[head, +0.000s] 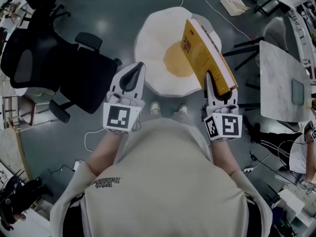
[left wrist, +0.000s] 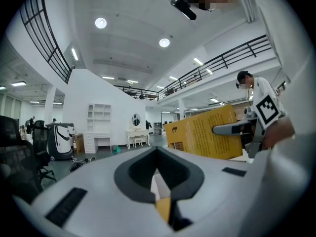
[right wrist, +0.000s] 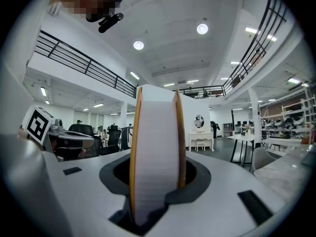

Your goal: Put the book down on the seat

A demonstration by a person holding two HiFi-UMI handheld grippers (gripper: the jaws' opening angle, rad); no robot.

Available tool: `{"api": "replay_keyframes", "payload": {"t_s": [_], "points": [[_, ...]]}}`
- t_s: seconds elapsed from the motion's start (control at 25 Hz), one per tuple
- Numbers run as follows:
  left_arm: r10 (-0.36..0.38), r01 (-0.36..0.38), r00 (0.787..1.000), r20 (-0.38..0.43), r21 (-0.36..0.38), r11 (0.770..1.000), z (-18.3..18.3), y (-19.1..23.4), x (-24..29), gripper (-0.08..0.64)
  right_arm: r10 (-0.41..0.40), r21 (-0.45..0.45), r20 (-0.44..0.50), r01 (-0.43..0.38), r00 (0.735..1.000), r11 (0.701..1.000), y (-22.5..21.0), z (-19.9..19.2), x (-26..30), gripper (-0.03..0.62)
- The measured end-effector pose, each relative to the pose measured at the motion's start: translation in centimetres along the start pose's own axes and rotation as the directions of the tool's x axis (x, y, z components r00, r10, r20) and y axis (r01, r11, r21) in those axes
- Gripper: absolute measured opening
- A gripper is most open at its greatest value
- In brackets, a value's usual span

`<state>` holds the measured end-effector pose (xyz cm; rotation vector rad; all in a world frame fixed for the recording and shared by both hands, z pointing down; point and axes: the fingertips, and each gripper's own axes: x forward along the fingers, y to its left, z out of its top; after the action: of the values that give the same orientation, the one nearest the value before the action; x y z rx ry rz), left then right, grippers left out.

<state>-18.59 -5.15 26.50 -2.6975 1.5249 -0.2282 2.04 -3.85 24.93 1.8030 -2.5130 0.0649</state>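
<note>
A thick yellow book [head: 203, 57] stands on edge, tilted, with my right gripper [head: 210, 79] shut on its lower end. It hangs over the right edge of the seat [head: 153, 48], a white cushion shaped like a fried egg with a yellow middle, lying on the floor. In the right gripper view the book's white page block [right wrist: 155, 147] fills the gap between the jaws of the right gripper [right wrist: 157, 184]. My left gripper [head: 130, 81] is shut with nothing in it, held near the seat's near left edge. The left gripper view shows its jaws closed together at the left gripper [left wrist: 158, 153], and the book [left wrist: 202, 132] off to the right.
A black office chair [head: 54, 63] stands on the left. A grey table [head: 279, 78] and a chair stand on the right. A white box [head: 233, 3] and cables lie on the grey floor beyond the seat. The person's shoes [head: 155, 107] are just before the seat.
</note>
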Motion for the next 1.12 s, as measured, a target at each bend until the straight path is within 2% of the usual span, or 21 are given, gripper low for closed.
{"api": "replay_keyframes", "payload": {"t_s": [0.12, 0.36, 0.6, 0.8, 1.12], "points": [[0.021, -0.021, 1.0, -0.019, -0.03, 0.999, 0.7, 0.0, 1.1, 0.009, 0.001, 0.001, 0.0, -0.001, 1.0, 1.0, -1.0, 0.1, 0.7, 0.15], [0.036, -0.036, 0.999, -0.01, -0.006, 0.999, 1.6, -0.6, 3.4, 0.009, 0.028, -0.007, -0.014, -0.028, 1.0, 1.0, -3.2, 0.1, 1.6, 0.15], [0.018, -0.019, 0.999, -0.034, -0.027, 0.999, 1.6, -3.0, 5.8, 0.009, 0.03, 0.001, -0.036, -0.03, 0.999, 1.0, -5.4, -1.0, 2.0, 0.15], [0.014, -0.018, 0.998, -0.064, -0.055, 0.998, 0.3, -3.7, 6.9, 0.009, 0.018, 0.012, -0.082, -0.017, 0.996, 1.0, -6.6, -3.5, 2.0, 0.15], [0.014, -0.018, 0.995, -0.099, -0.037, 0.999, -2.7, -2.8, 10.5, 0.009, 0.021, 0.021, -0.153, -0.018, 0.988, 1.0, -8.6, -7.7, 5.7, 0.15]]}}
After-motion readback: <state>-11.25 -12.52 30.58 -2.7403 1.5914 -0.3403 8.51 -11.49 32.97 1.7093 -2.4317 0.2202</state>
